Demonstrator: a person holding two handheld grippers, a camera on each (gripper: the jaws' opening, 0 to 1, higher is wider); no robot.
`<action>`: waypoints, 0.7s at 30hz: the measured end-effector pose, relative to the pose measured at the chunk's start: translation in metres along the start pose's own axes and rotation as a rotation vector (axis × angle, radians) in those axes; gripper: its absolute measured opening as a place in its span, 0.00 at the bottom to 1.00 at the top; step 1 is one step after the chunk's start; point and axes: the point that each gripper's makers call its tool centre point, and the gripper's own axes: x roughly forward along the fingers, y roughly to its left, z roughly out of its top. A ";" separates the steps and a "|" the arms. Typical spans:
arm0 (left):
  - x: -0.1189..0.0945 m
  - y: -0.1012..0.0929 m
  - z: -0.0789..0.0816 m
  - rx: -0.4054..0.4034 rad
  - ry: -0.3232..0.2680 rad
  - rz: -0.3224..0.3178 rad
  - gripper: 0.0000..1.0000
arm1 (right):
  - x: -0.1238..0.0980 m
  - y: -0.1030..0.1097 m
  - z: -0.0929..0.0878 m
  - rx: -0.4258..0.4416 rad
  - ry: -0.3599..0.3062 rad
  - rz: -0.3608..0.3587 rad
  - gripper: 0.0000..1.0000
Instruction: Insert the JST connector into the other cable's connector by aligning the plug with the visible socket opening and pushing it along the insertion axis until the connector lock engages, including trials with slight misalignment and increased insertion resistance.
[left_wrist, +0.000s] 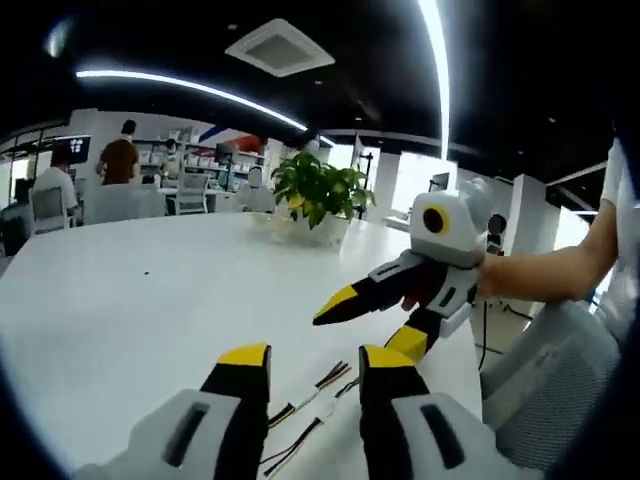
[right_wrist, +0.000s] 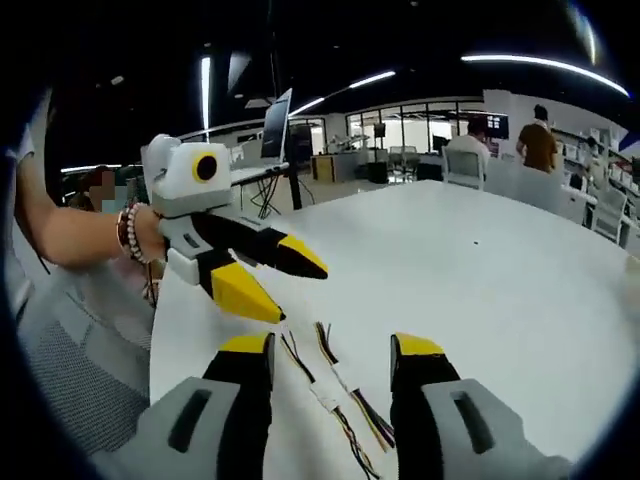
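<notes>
On the white tabletop (left_wrist: 120, 310), two thin multicoloured wire cables with small white connectors (right_wrist: 330, 392) lie loose between the yellow-tipped jaws. Left gripper (left_wrist: 315, 362) jaws stand wide apart, gripping nothing. Right gripper (right_wrist: 332, 352) jaws likewise spread, empty, hovering above the cables.

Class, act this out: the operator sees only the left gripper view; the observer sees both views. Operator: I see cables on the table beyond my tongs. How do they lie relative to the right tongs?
Observer: In the right gripper view, the cables run along the white table between the right tongs' open jaws, untouched.
Operator: Any connector in that gap?
Observer: Yes, what looks like a white connector sits partway along one cable.
Operator: How do my left tongs look from there?
Observer: The left tongs are open and empty, and there is a bead bracelet on the wrist behind them.
</notes>
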 end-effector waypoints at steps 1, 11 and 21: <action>-0.001 0.000 0.001 -0.019 -0.003 0.004 0.48 | -0.002 0.000 0.001 0.012 0.000 -0.010 0.45; -0.035 0.009 0.018 -0.044 -0.008 0.132 0.86 | -0.050 -0.001 0.023 0.066 -0.113 -0.135 0.53; -0.096 -0.017 0.036 0.045 -0.008 0.209 0.99 | -0.118 0.006 0.032 0.100 -0.254 -0.284 0.72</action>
